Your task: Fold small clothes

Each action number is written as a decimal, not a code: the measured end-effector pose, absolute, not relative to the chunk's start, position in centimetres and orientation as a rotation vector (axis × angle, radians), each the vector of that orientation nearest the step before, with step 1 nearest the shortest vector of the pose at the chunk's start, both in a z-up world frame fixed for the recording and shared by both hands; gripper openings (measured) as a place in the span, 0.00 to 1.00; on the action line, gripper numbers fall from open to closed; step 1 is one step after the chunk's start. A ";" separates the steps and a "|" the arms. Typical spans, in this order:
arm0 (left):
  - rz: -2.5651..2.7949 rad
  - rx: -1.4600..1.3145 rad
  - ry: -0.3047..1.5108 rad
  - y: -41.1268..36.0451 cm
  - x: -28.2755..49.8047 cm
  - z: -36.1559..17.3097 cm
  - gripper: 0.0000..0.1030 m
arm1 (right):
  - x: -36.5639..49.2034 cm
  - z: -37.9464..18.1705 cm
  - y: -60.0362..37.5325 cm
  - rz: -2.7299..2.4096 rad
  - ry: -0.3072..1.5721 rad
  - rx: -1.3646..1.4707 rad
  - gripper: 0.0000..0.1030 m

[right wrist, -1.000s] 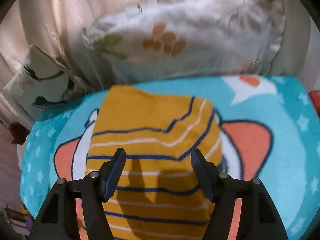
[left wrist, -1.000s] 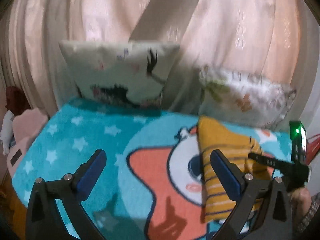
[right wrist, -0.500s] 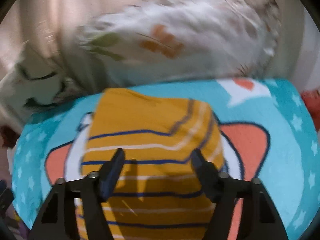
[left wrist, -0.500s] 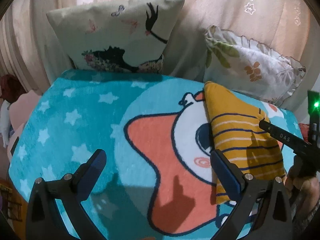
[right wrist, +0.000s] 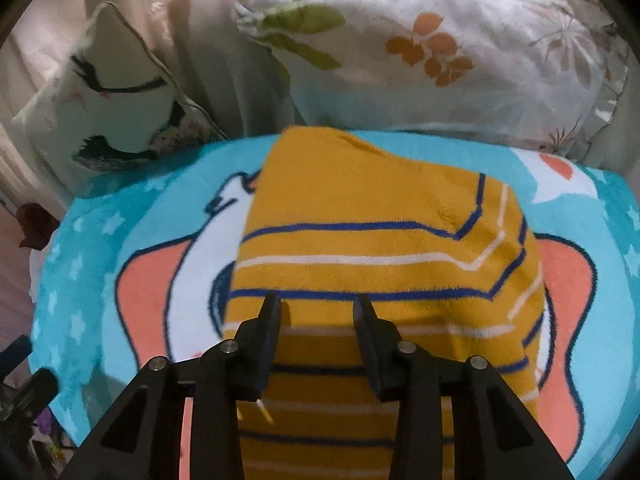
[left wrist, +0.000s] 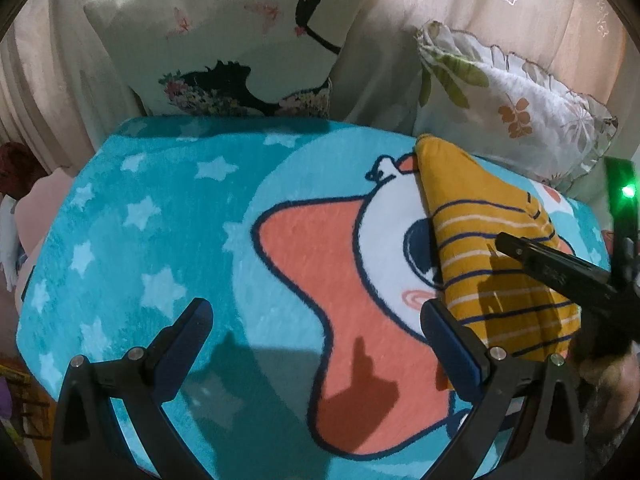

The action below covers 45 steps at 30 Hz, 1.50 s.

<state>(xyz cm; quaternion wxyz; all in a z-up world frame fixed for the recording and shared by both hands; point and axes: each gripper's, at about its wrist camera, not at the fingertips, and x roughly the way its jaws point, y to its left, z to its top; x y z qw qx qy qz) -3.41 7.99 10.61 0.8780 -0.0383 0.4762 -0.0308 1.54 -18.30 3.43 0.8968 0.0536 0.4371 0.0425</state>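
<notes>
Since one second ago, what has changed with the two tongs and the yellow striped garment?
The right tongs have just been closing and now stand much narrower above the folded yellow striped garment, not pinching it. The left wrist view has tilted down, so the blanket fills more of it. The left tongs stay wide open and empty; the garment and both pillows have not moved.

Almost nothing here can be read. The one place with lettering is the black finger of the right gripper [left wrist: 560, 270], which crosses the left wrist view at about three o'clock: a small pale mark sits along its side, but it is too blurred and dark to make out, possibly three letters. The blanket [left wrist: 168, 208], the mustard striped garment [right wrist: 360, 208] and the two pillows [left wrist: 240, 40] [right wrist: 440, 48] carry pictures and patterns only, no words, numbers or brand marks.
</notes>
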 end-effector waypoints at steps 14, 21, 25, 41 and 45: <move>-0.125 -0.047 1.027 6.8 -3.4 10.1 1.00 | -0.9 4.7 -19.9 0.051 0.864 0.119 0.45; -0.108 -0.047 1.027 7.3 -3.9 10.2 1.00 | 3.4 2.2 -27.7 -0.171 0.923 0.239 0.56; -0.100 -0.047 1.036 7.5 -3.9 10.0 1.00 | 2.7 2.5 -29.0 -0.208 0.897 0.310 0.64; -0.147 -0.033 1.090 5.3 -3.2 8.8 1.00 | 1.0 3.5 -26.1 -0.164 0.881 0.193 0.66; -0.161 -0.039 1.108 4.8 -2.8 8.3 1.00 | -0.4 5.2 -22.6 -0.071 0.821 0.123 0.59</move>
